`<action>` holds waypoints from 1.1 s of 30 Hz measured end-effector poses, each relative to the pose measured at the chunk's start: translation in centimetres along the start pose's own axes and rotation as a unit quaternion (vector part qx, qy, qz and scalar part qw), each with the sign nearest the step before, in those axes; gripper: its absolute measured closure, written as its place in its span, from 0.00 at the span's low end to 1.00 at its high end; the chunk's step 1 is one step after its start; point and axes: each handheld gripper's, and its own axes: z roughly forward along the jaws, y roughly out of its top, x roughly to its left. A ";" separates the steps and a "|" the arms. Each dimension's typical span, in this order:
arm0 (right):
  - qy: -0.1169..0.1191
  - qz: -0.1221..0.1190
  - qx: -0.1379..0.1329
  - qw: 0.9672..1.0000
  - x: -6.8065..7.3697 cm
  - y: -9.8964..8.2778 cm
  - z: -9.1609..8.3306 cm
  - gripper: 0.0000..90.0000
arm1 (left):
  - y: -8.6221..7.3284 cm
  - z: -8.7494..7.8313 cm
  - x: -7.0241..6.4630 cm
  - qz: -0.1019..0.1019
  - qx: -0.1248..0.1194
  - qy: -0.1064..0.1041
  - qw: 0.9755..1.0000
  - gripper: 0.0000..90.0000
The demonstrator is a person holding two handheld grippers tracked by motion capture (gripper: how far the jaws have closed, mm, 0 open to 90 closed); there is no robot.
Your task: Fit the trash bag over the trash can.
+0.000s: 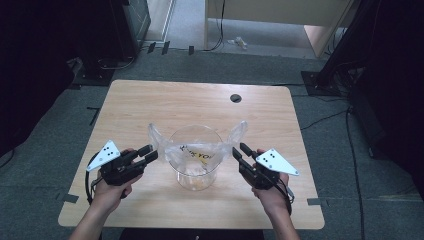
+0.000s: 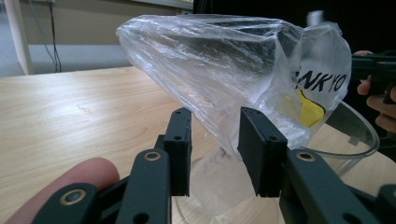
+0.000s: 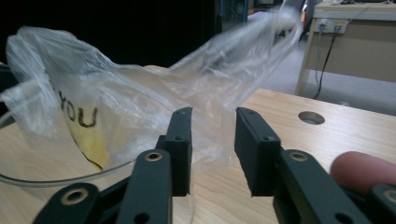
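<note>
A clear round container [image 1: 194,172] stands at the table's front middle, lined with a thin transparent plastic bag [image 1: 197,150] that has black lettering and a yellow mark. The bag's two handles stick up and out on either side. My left gripper [image 1: 149,153] is open, its tips just left of the bag's left handle. In the left gripper view the gripper [image 2: 215,116] points at the bag [image 2: 219,60], which bulges just beyond the jaws. My right gripper [image 1: 240,150] is open beside the right handle. In the right gripper view the gripper [image 3: 212,114] faces the bag [image 3: 130,93].
The wooden table [image 1: 150,105] has a round cable hole [image 1: 235,98] at the back. Bare wood lies all around the container. The container's rim [image 2: 359,135] curves past the bag. Cables and dark stands sit on the grey floor around the table.
</note>
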 end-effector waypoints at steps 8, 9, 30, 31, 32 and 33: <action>0.014 0.030 -0.024 0.999 -0.1 1.3 -1.1 0.69 | 0.4 -0.4 -0.4 0.011 -0.018 0.007 1.000 0.89; 0.019 0.034 -0.026 0.999 0.0 1.5 -1.0 0.68 | 0.4 -0.4 -0.4 0.011 -0.018 0.007 1.000 0.89; -0.051 0.164 0.075 0.982 1.1 5.3 5.9 0.63 | 0.3 -0.3 -1.3 0.061 -0.017 0.008 0.998 0.91; -0.047 0.165 0.073 0.983 1.1 5.0 5.7 0.73 | 0.3 -0.4 -1.2 0.061 -0.015 0.010 0.998 0.91; -0.039 0.165 0.069 0.983 1.0 4.6 5.5 0.80 | 0.3 -0.4 -1.1 0.058 -0.016 0.012 0.998 0.91; -0.036 0.164 0.065 0.984 1.1 4.3 5.2 0.85 | 0.3 -0.4 -1.1 0.056 -0.015 0.014 0.998 0.91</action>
